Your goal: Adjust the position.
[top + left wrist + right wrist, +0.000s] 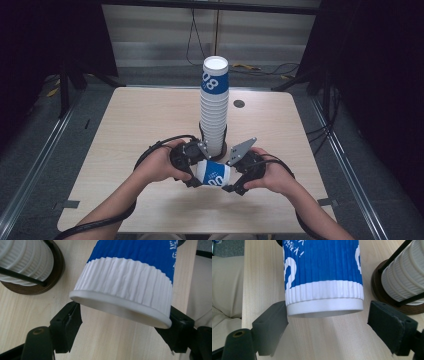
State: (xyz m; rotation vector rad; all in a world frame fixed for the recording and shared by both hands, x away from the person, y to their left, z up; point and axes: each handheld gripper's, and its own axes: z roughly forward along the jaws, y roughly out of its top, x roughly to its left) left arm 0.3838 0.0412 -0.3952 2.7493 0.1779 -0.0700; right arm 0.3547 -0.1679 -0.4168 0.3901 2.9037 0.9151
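Blue paper cup (214,173), two grippers, one stack (214,102)

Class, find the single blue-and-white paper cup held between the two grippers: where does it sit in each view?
High view: the cup lies sideways, low centre, between both hands.
Left gripper view: upper centre-right, wide rim nearest.
Right gripper view: top centre, narrow base nearest.
Shared landmark: the cup stack in its dark-based holder.
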